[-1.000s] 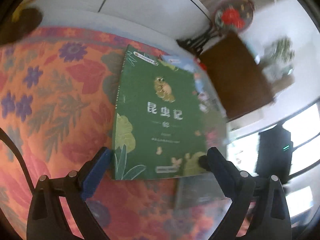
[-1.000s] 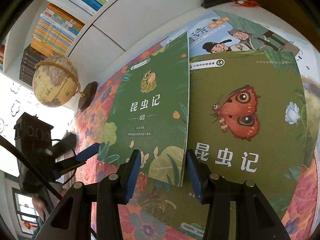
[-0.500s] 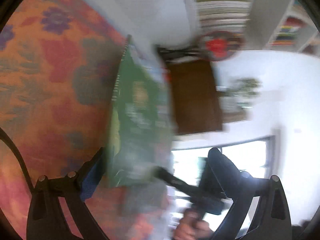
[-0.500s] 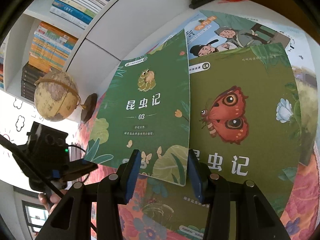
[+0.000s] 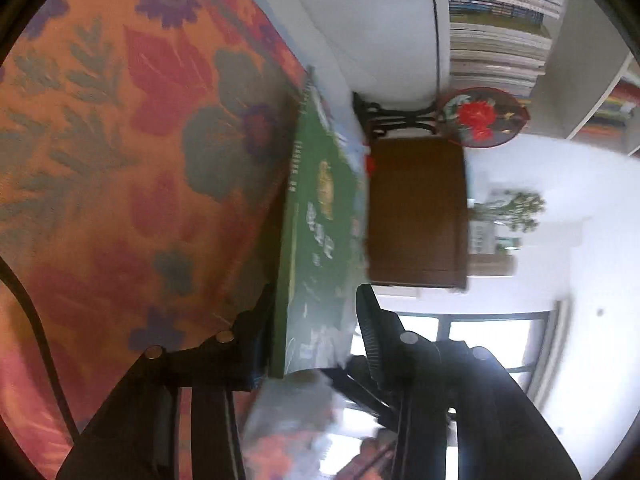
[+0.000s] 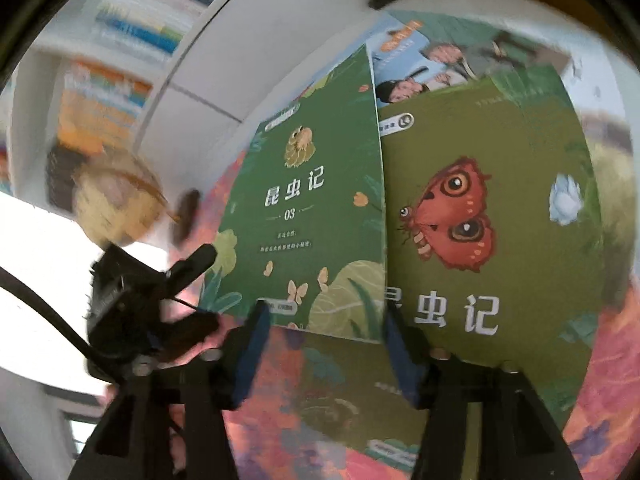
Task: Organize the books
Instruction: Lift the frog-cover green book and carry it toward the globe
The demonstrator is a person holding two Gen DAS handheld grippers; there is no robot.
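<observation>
The dark green book (image 5: 320,240) lies with its near short edge set between the fingers of the left claw (image 5: 316,320) — its long axis runs straight away from that claw toward the white cabinet (image 5: 360,20) at the back. The left claw's jaws are closing on that edge; one finger (image 5: 260,320) sits under the cover against the flowered cloth (image 5: 120,160) of the bench, the other (image 5: 372,328) stands above it, and through the blur it seems they are not quite pressing yet. Seen from the right wrist, the same dark green book (image 6: 312,220) overlaps the left side of the olive moth book (image 6: 480,220), and a blue-covered book (image 6: 420,60) shows behind both. The right claw (image 6: 324,344) is released, its jaws opening just off the near right corner of the green cover, with nothing clamped. So the left claw (image 6: 192,288) is the nearer one to take it — I judge the coming lift turns on that near-edge pinch
</observation>
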